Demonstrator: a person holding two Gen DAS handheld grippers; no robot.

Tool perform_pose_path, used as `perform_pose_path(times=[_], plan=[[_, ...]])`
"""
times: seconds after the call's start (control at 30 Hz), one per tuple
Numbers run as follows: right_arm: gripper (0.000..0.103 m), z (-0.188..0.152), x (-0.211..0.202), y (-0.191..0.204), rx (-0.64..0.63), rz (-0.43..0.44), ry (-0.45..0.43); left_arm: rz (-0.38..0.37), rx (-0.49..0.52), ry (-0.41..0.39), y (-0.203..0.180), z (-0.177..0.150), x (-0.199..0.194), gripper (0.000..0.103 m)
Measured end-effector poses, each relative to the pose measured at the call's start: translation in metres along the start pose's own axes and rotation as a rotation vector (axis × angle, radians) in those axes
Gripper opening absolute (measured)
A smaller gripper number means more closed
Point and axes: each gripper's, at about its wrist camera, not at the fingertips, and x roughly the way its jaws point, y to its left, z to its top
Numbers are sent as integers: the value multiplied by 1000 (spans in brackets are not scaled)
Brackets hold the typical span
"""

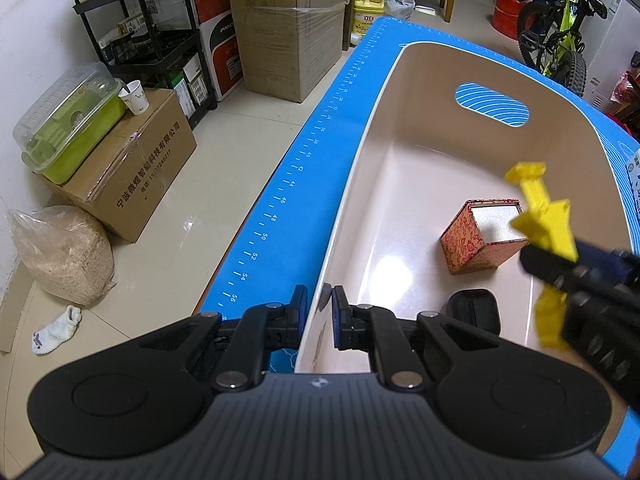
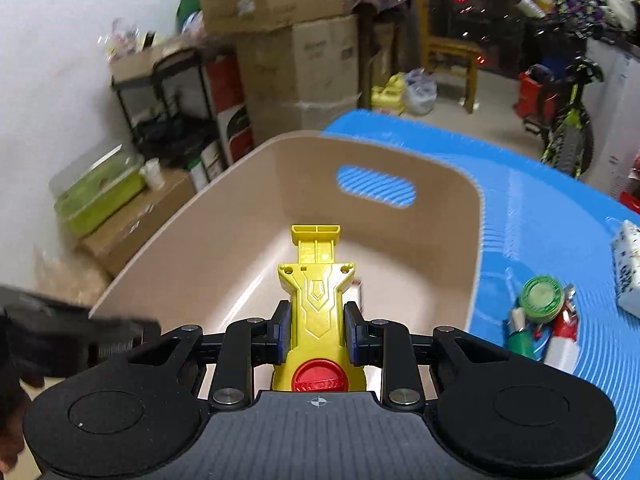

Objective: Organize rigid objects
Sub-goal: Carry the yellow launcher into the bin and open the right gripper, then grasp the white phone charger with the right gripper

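Yellow toy launcher carried over the bin

The yellow launcher (red knob at its base) sits clamped in the right gripper, lower centre of frame, above the beige bin. The left gripper pinches the bin's near wall. Next, likely: lower and release beside the red patterned box.

A bin is sitting on the mat near its left edge; a box is lying inside the bin; a spinning top is resting right of the bin.
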Motion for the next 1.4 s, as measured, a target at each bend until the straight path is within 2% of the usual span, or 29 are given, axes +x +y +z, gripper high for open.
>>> perform_pose_path(times=[0.13, 0.3, 0.47, 0.5, 0.6, 0.8, 0.93, 1.07, 1.23, 1.4], plan=[[35, -7, 14, 3, 12, 3, 81, 0, 1, 0, 0, 0, 0, 14], [35, -11, 27, 14, -33, 3, 158, 0, 0, 0, 0, 0, 0, 14], [38, -8, 29, 14, -29, 6, 174, 0, 0, 0, 0, 0, 0, 14], [44, -7, 27, 12, -19, 10, 167, 0, 0, 0, 0, 0, 0, 14], [53, -3, 16, 4, 19, 44, 120, 0, 1, 0, 0, 0, 0, 14], [66, 13, -17, -15, 53, 18, -5, 2, 2, 0, -1, 0, 1, 14], [71, 19, -37, -38, 94, -24, -73, 1, 1, 0, -1, 0, 1, 15], [76, 20, -55, -75, 140, -120, -148, 0, 1, 1, -1, 0, 1, 15], [76, 14, -51, -130, 246, -233, -152, 0, 1, 2, -2, 0, 2, 15], [76, -3, -25, -168, 225, -319, -104, -1, 0, 2, -2, 0, 2, 15]])
